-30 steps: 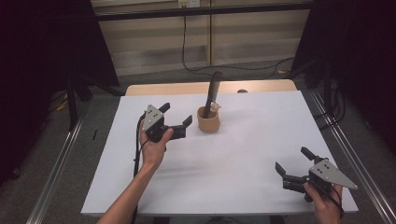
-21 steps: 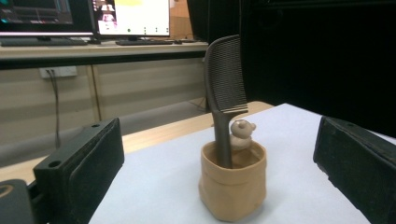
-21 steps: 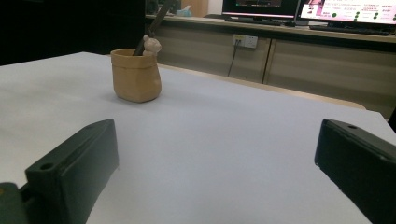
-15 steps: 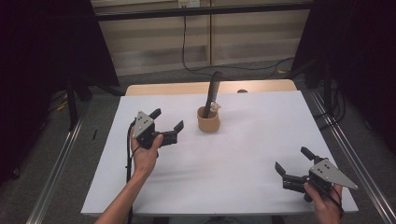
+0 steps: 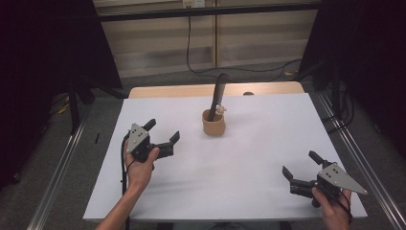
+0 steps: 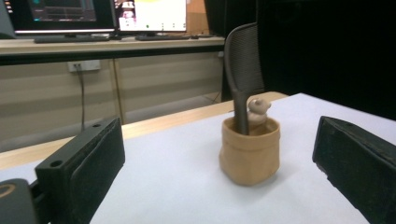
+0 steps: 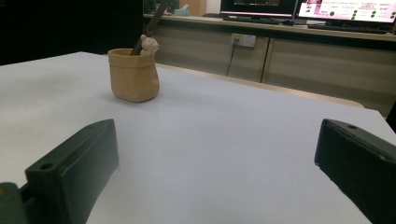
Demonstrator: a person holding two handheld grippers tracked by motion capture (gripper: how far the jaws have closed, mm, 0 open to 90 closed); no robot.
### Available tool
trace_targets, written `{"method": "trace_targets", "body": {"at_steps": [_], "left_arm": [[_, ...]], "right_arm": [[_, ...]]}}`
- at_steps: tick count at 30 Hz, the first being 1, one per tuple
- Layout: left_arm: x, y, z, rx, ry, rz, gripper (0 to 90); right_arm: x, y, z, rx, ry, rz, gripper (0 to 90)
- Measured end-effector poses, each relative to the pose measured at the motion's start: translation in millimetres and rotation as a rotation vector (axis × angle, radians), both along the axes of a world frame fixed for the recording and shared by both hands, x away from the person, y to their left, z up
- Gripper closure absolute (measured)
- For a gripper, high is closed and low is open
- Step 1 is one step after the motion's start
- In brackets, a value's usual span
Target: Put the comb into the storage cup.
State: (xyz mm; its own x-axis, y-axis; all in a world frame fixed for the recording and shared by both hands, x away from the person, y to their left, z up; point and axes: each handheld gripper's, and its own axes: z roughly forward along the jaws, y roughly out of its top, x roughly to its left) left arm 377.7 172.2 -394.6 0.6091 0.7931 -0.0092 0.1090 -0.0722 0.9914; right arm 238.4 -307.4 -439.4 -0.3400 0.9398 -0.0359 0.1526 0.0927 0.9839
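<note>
Table (image 5: 249, 191) with a white top carries one small tan pot (image 5: 213, 125) a little toward twelve o'clock from the middle. A dark comb (image 5: 218, 93) stands in the pot, handle down, its toothed end leaning toward one o'clock above the rim. A small pale figure (image 5: 219, 110) sits at the rim just beside the comb; in the left gripper view the figure (image 6: 258, 108) peeks out at the comb's three o'clock side.

The left gripper (image 5: 162, 138) is held in a hand (image 5: 140, 165) at about nine o'clock from the pot, well apart from it, jaws spread wide and empty, aimed toward the pot. In its own view the pot (image 6: 250, 149) sits between the two jaws, farther off on the table.

The right gripper (image 5: 299, 168) is held at the table's five o'clock corner, jaws likewise spread and empty, resting low over the white top. In its view the pot (image 7: 134, 74) stands far off toward eleven o'clock. Monitors (image 7: 341, 10) glow on a desk behind.
</note>
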Motion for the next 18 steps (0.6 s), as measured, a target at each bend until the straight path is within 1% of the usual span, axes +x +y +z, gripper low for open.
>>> {"method": "trace_targets", "body": {"at_steps": [1, 3, 4, 6, 8, 10, 12, 14, 15, 16, 18], "left_arm": [[-1.4, 0.6, 0.6, -0.009, 0.007, 0.008, 2.6], [-4.8, 3.5, 2.5, -0.012, 0.01, 0.004, 2.6], [-7.2, 3.9, 2.7, -0.016, -0.001, 0.008, 2.6], [-11.8, 6.7, 2.0, -0.006, -0.013, 0.011, 2.6], [-16.1, 9.2, -1.1, -0.014, -0.006, 0.009, 2.6], [-19.5, 12.9, -4.8, 0.0, 0.001, 0.012, 2.6], [-22.8, 16.0, -9.7, -0.016, 0.011, 0.03, 2.6], [-25.0, 19.1, -12.8, -0.013, 0.021, 0.03, 2.6], [-25.4, 20.9, -13.0, -0.009, 0.02, 0.033, 2.6], [-26.4, 23.1, -12.8, -0.022, 0.024, 0.034, 2.6], [-28.5, 26.5, -11.4, -0.02, 0.029, 0.027, 3.2]], "right_arm": [[0.2, 0.2, -0.1, -0.001, 0.0, 0.0, 0.0], [0.2, 0.8, -0.1, -0.003, 0.0, 0.003, 0.0], [0.0, 1.1, -0.1, -0.003, -0.002, 0.003, 0.0], [-0.2, 0.6, 0.0, -0.003, -0.002, 0.0, 0.0], [0.1, 0.2, 0.0, -0.001, -0.002, -0.004, 0.0], [0.2, 0.3, -0.1, 0.0, 0.0, -0.007, 0.0], [0.4, 0.1, -0.1, 0.002, -0.001, -0.01, 0.0], [0.4, -0.1, 0.0, 0.001, 0.0, -0.011, 0.0], [0.4, 0.0, 0.0, 0.001, -0.001, -0.01, 0.0], [0.3, 0.1, 0.1, 0.002, -0.002, -0.01, 0.0], [0.1, 0.2, 0.2, 0.004, -0.003, -0.008, 0.0]]}}
